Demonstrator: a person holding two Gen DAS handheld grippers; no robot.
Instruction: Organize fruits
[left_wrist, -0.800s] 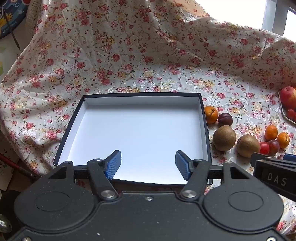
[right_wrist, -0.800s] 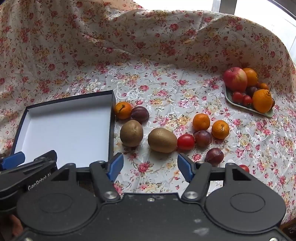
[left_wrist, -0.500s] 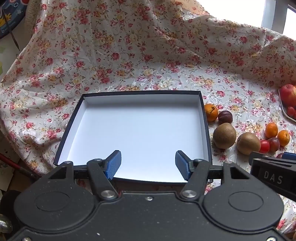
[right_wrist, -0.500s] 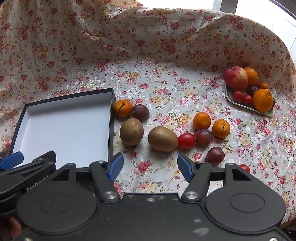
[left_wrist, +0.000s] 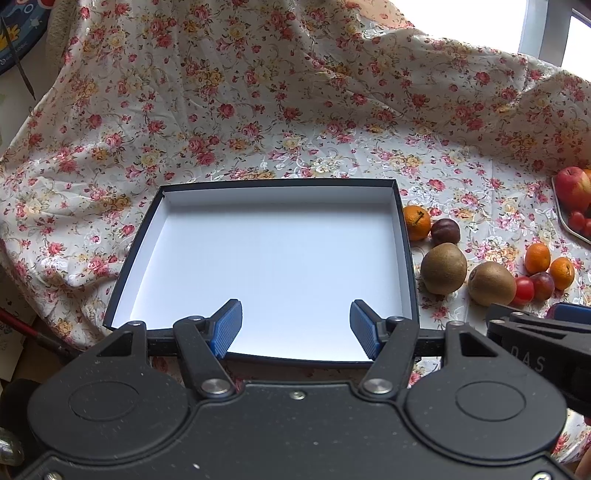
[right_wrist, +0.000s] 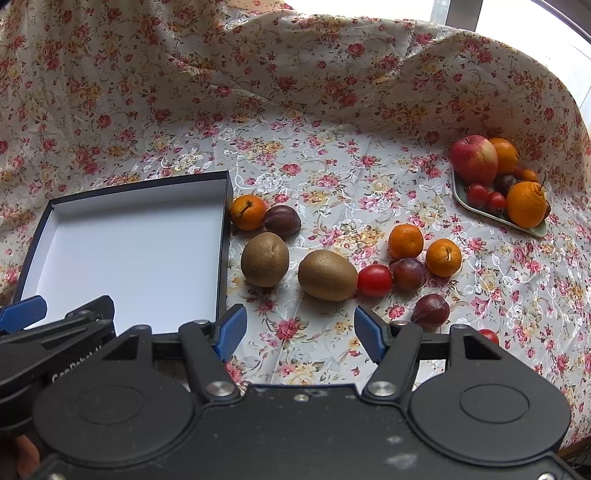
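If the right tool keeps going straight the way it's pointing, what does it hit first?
The right tool is open and points at bare cloth, so probably that first. Beyond it along the same line lies the nearer kiwi. Depth is hard to judge through the fisheye.

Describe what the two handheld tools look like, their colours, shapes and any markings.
Both match: the left tool and right tool have matte black speckled bodies with two round raised discs, silver pivot screws, and black fingers tipped with ribbed blue pads. Seen from the other camera, the right tool's side reads "DAS" and the left tool's side shows partial white lettering starting "GenRobot". No cables or sleeves visible.
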